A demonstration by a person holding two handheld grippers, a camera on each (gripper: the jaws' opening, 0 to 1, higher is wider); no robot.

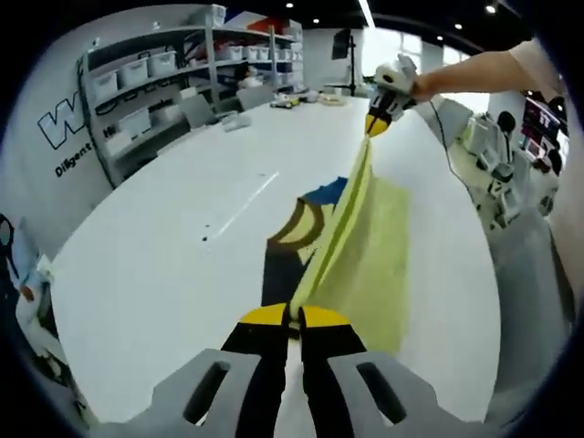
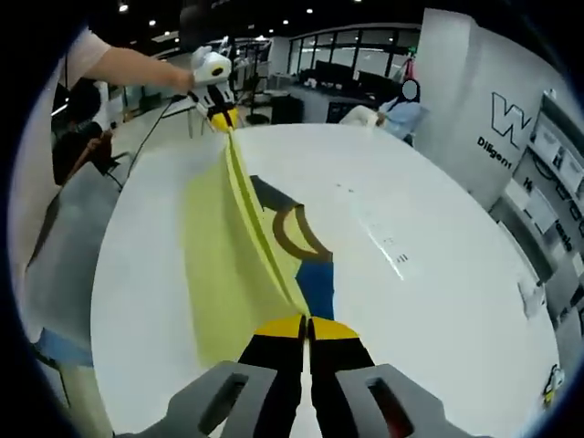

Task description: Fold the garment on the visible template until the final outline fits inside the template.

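Evidently the yellow garment (image 1: 365, 237) is light and limp, sagging onto the white bench (image 1: 164, 265) over the dark template (image 1: 278, 265) while stretched between the left tool (image 1: 294, 317) and right tool (image 2: 305, 321), each pinching an edge, likely the best hold.

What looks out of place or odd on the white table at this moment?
Nothing is spilled or damaged. The yellow garment is lifted and stretched taut between the left gripper and the right gripper, one side hanging to the table. It only partly covers the dark template.
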